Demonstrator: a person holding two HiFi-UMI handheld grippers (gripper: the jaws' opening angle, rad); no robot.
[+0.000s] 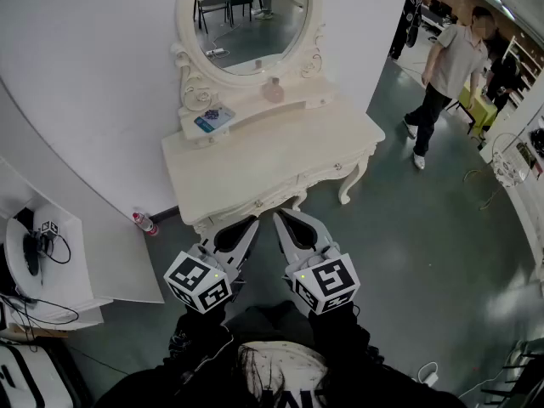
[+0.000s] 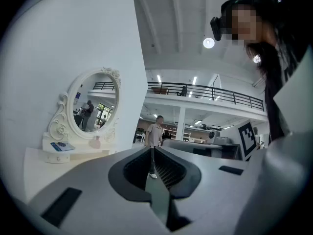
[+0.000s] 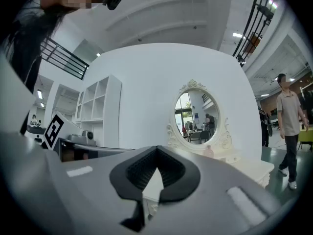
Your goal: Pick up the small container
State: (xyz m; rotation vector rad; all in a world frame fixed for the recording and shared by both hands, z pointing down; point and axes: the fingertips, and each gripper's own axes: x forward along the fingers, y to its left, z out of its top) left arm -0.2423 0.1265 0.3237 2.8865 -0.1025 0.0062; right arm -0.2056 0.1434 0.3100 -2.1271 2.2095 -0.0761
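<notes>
Head view, nearest first: left tongs (image 1: pixel 252 222) and right tongs (image 1: pixel 280 218), side by side and level before the cream desk (image 1: pixel 280 164), both pressed together, pinching nothing. Farther back, on the raised ledge (image 1: pixel 299 100) under the oval mirror (image 1: pixel 246 15), the small container (image 1: pixel 274 90): pink, upright, well apart from both. Probably light and stiff, possibly slippery and easily tipped; best pinched across its body. Contents impossible to tell.
</notes>
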